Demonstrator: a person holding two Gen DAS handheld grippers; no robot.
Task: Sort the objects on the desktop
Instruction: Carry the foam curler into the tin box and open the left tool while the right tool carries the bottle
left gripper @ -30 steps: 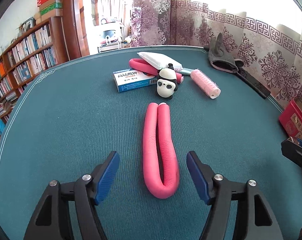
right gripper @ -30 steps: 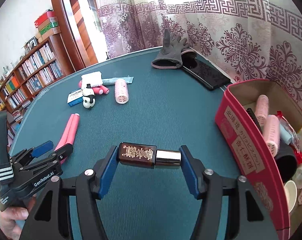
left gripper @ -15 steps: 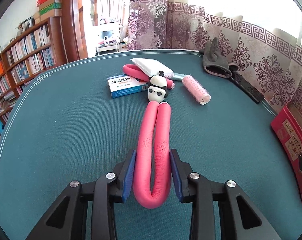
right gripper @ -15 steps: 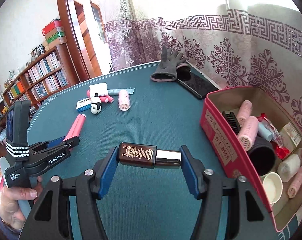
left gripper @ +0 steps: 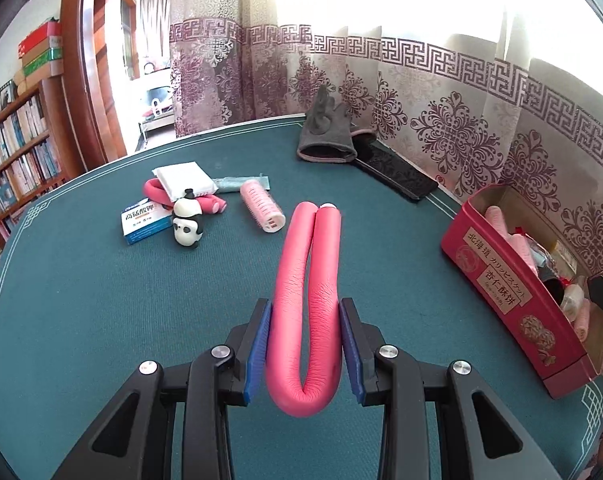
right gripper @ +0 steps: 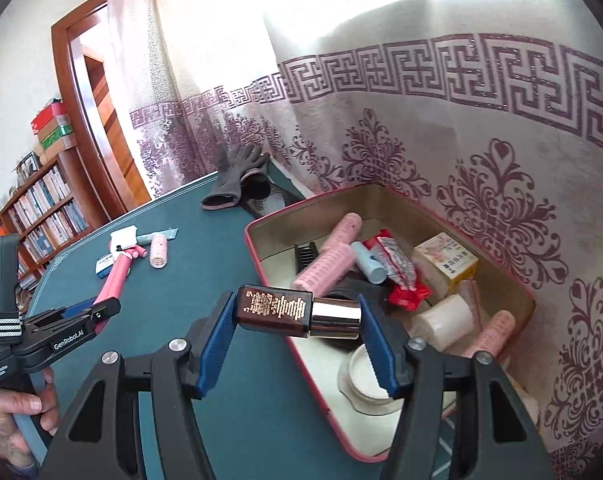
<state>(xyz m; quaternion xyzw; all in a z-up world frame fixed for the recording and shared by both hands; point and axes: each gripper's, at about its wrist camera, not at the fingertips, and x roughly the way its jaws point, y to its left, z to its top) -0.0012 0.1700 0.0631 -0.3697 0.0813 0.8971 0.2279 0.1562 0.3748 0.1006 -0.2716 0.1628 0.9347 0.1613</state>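
My left gripper [left gripper: 304,344] is shut on a folded pink foam curler rod [left gripper: 309,280], lifted off the green table with its two ends pointing away from me. In the right wrist view that gripper [right gripper: 97,308] shows at the left, rod [right gripper: 115,280] in it. My right gripper [right gripper: 297,316] is shut on a brown bottle with a metallic cap [right gripper: 297,310], held crosswise at the near rim of the red box [right gripper: 301,364]. The box [left gripper: 497,288] holds pink rollers and several small items.
On the table lie a panda figure [left gripper: 186,227], a blue-white medicine box [left gripper: 145,220], a pink roller [left gripper: 261,206], a second pink rod under a white pack [left gripper: 183,178], a grey glove [left gripper: 325,136] and a black flat case [left gripper: 397,172]. Curtains hang behind; bookshelves stand left.
My left gripper closed on the pink rod and lifted it, swinging right toward the red box. My right gripper carried the bottle right, up to the box rim.
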